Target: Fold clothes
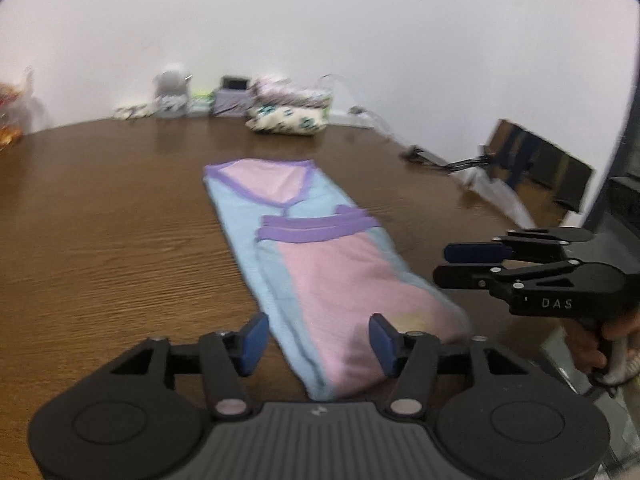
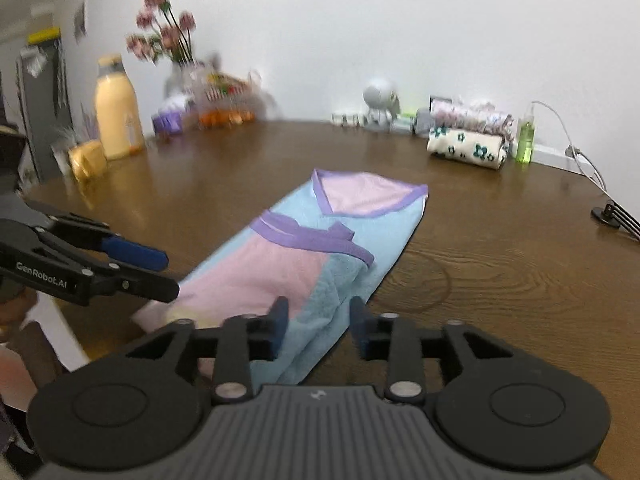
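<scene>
Garment (image 1: 304, 240) lies flat on the worktop (image 1: 120, 220), already narrowed to a long strip: pale blue sides turned in over a pink middle, two purple sleeve cuffs lying across it part-way along, purple V-neck at the far end.

Long axis: runs straight away from both grippers, near hem under their fingers, neckline ahead and farthest off. In the left wrist view it slants slightly to the left as it recedes; in the right wrist view it slants to the right.

Left gripper (image 1: 318, 342): fingers well apart, straddling the near hem, the right-hand pad over pink cloth and the left-hand pad outside the blue edge. Nothing clamped.

Right gripper (image 2: 318, 330): fingers apart by a narrower gap, over the near blue edge on its side. Whether a pad touches cloth I cannot tell; nothing visibly pinched.

Both sit at the same near end, side by side, about equally close to the hem; neither is near the collar.

Judgement: the strip fits a stage between lengthwise folds and a crosswise one. Any crosswise fold would carry the hem forward, along the axis toward the neckline.

A rolled floral cloth (image 2: 466, 148) sits far ahead by the wall.
</scene>
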